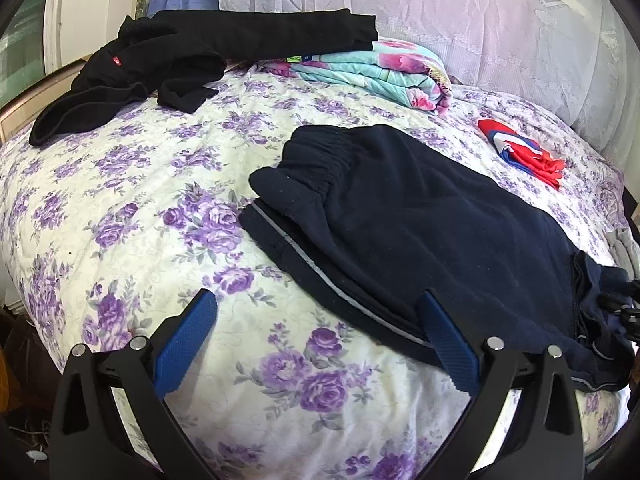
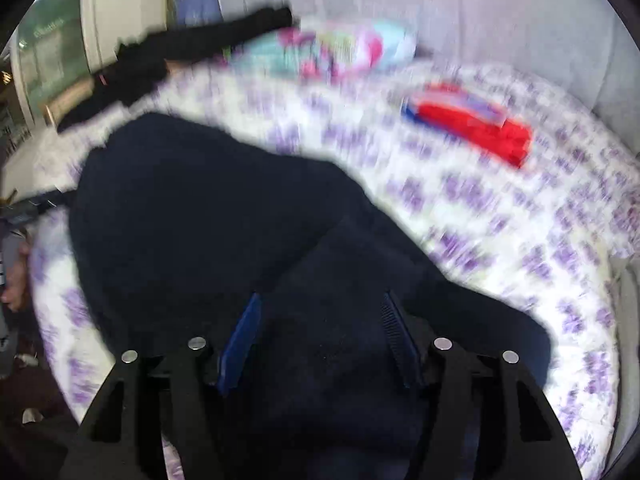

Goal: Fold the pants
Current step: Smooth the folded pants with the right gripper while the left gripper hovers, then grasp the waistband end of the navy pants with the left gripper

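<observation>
Dark navy pants [image 1: 420,232] lie folded on the bed, with the elastic waistband at the far left and a grey side stripe along the near edge. My left gripper [image 1: 318,295] hovers open over that near edge. Its right finger [image 1: 444,336] overlaps the stripe and its left finger [image 1: 192,340] is over bare quilt. The right wrist view is blurred by motion. There my right gripper [image 2: 322,298] stands over the pants [image 2: 208,216] with its jaws apart. Dark cloth lies under and between its blue pads [image 2: 240,332], and they do not press it.
A purple-flowered quilt [image 1: 140,200] covers the bed. A black garment [image 1: 160,60] sprawls at the far left, beside a folded floral blanket [image 1: 380,72]. A red, white and blue cloth [image 1: 520,148] lies at the right. Lace-covered cushions [image 1: 460,12] line the back.
</observation>
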### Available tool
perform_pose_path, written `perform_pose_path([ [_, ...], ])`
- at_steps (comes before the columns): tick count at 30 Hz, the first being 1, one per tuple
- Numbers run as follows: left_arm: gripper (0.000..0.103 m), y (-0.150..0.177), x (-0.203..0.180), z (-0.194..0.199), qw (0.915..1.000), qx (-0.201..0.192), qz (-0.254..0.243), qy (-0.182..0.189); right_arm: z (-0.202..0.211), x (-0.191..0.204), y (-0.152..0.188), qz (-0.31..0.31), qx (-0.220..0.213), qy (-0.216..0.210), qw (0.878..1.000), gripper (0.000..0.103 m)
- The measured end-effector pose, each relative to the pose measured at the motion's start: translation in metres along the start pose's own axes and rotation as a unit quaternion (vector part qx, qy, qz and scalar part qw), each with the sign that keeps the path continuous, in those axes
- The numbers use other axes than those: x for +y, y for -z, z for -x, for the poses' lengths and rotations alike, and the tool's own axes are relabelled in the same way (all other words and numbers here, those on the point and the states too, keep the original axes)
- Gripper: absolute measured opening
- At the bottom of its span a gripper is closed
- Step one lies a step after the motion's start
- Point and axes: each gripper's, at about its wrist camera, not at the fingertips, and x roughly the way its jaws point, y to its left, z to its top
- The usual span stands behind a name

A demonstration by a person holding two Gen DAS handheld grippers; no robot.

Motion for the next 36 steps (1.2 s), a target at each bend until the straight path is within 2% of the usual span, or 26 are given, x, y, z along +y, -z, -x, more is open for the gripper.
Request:
perform_pose_path([
  [1, 0.099, -0.002, 0.003, -0.001, 0.9999, 0.005, 0.008, 0.010, 0.004, 0.003, 0.005, 0.008, 0.001, -0.005, 1.000, 0.076],
  [2, 0.099, -0.003, 0.004, -0.003, 0.9997, 0.009, 0.012, 0.019, -0.002, 0.006, 0.012, 0.020, 0.023, -0.013, 0.999, 0.084],
  [3, 0.099, -0.007, 0.008, -0.006, 0.9990, 0.014, 0.021, 0.036, -0.013, 0.011, 0.022, 0.036, 0.051, -0.019, 0.998, 0.084],
  [6, 0.098, -0.020, 0.021, -0.019, 0.9950, 0.032, 0.051, 0.080, -0.001, 0.011, 0.028, 0.019, 0.010, -0.011, 1.000, 0.084],
  [7, 0.098, -0.023, 0.025, -0.023, 0.9926, 0.040, 0.063, 0.096, 0.013, 0.011, 0.027, 0.015, -0.020, -0.016, 1.000, 0.084],
  [10, 0.098, -0.031, 0.046, -0.033, 0.9788, 0.050, 0.120, 0.159, 0.043, 0.009, 0.025, 0.006, -0.083, -0.036, 0.996, 0.094],
  [11, 0.098, -0.033, 0.053, -0.035, 0.9723, 0.045, 0.140, 0.181, 0.048, 0.010, 0.027, 0.005, -0.091, -0.038, 0.995, 0.094],
  [14, 0.098, -0.039, 0.066, -0.042, 0.9577, 0.040, 0.184, 0.217, 0.060, 0.010, 0.033, 0.001, -0.100, -0.036, 0.994, 0.094],
  [16, 0.098, -0.043, 0.067, -0.046, 0.9519, 0.039, 0.193, 0.235, 0.064, 0.006, 0.034, -0.007, -0.109, -0.034, 0.993, 0.094],
  [20, 0.098, -0.047, 0.066, -0.051, 0.9487, 0.039, 0.194, 0.247, 0.070, -0.005, 0.038, -0.032, -0.120, -0.037, 0.992, 0.095],
  [23, 0.095, -0.045, 0.074, -0.049, 0.9401, 0.024, 0.208, 0.269, 0.067, -0.017, 0.043, -0.056, -0.116, -0.039, 0.991, 0.095],
  [24, 0.090, -0.044, 0.077, -0.047, 0.9386, 0.018, 0.214, 0.270, 0.065, -0.020, 0.045, -0.065, -0.113, -0.040, 0.991, 0.095],
  [26, 0.060, -0.041, 0.083, -0.046, 0.9386, 0.015, 0.222, 0.264, 0.063, -0.026, 0.048, -0.083, -0.110, -0.048, 0.989, 0.095],
  [28, 0.052, -0.035, 0.093, -0.050, 0.9306, 0.020, 0.247, 0.270, 0.062, -0.030, 0.051, -0.097, -0.110, -0.055, 0.988, 0.095],
  [31, 0.052, -0.028, 0.102, -0.049, 0.9188, 0.011, 0.269, 0.288, 0.061, -0.031, 0.052, -0.104, -0.109, -0.057, 0.987, 0.095],
  [34, 0.065, -0.029, 0.106, -0.048, 0.9059, 0.001, 0.289, 0.309, 0.059, -0.030, 0.052, -0.103, -0.104, -0.055, 0.988, 0.095],
  [36, 0.070, -0.029, 0.105, -0.046, 0.9046, 0.002, 0.294, 0.309, 0.059, -0.028, 0.052, -0.102, -0.105, -0.058, 0.987, 0.095],
])
